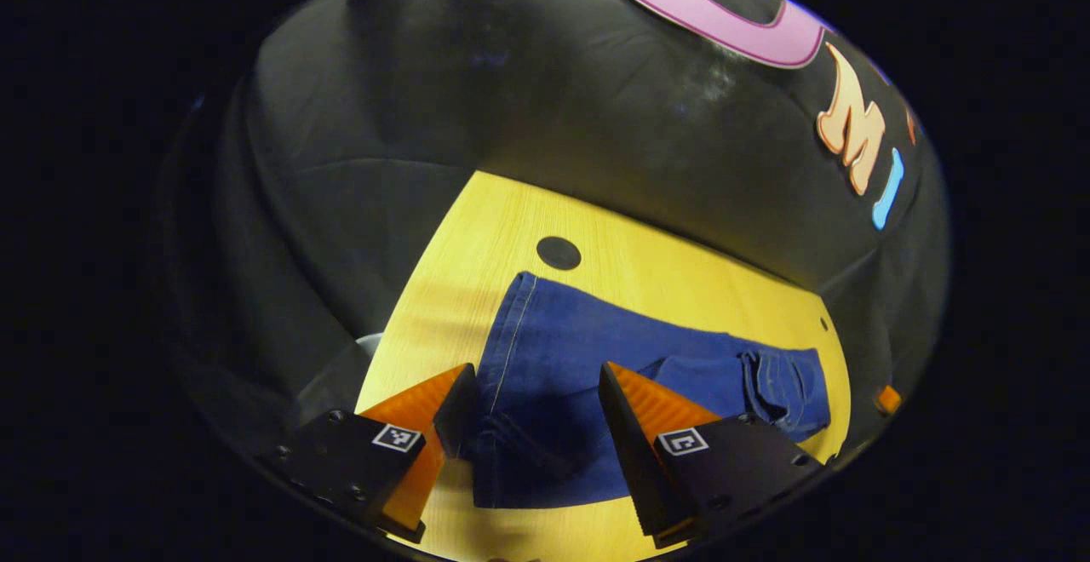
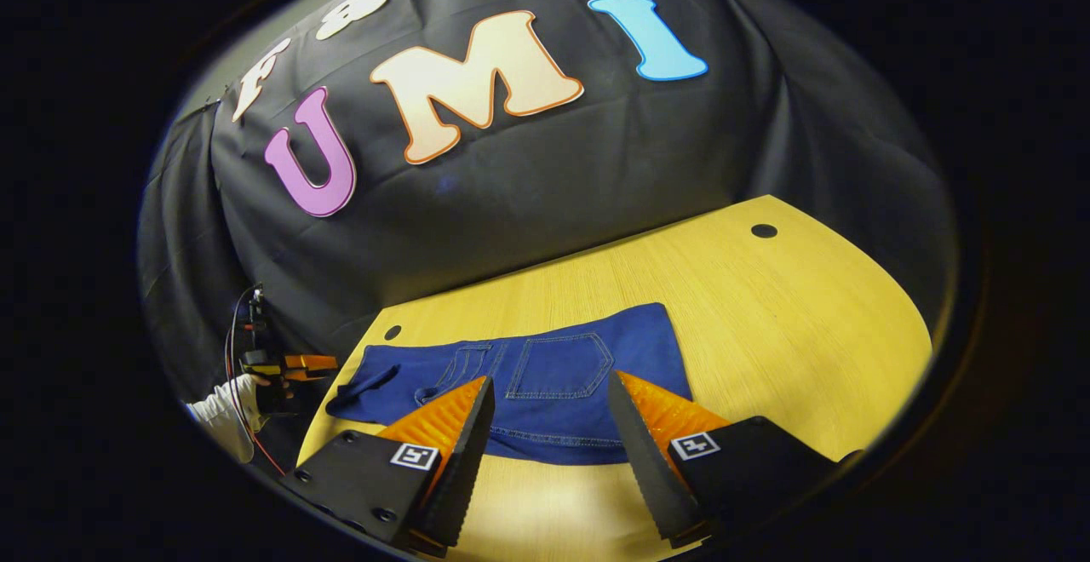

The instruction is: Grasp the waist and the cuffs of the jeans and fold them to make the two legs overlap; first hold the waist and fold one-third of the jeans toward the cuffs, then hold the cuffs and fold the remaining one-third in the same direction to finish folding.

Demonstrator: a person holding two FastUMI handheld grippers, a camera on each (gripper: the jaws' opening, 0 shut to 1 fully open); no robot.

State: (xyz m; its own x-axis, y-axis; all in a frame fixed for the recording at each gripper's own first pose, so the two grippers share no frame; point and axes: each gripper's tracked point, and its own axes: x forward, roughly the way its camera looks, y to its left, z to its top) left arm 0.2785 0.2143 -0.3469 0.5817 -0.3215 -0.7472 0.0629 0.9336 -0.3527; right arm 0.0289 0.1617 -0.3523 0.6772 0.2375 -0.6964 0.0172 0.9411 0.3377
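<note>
Jeans (image 2: 545, 379), dark blue denim with pale stitching, lie flat on the wooden table (image 2: 792, 324) ahead of your right gripper (image 2: 549, 426) and left gripper (image 1: 532, 417), both spread wide.

One pair of jeans (image 2: 545, 375) on one table (image 2: 792, 324); two grippers, the left gripper (image 1: 532, 426) and the right gripper (image 2: 549, 426), each with two fingers; two round dark holes in the tabletop, one hole (image 2: 764, 231) at the far right, one (image 2: 392, 333) at the left; one back pocket (image 2: 558, 364) showing on the denim.
</note>
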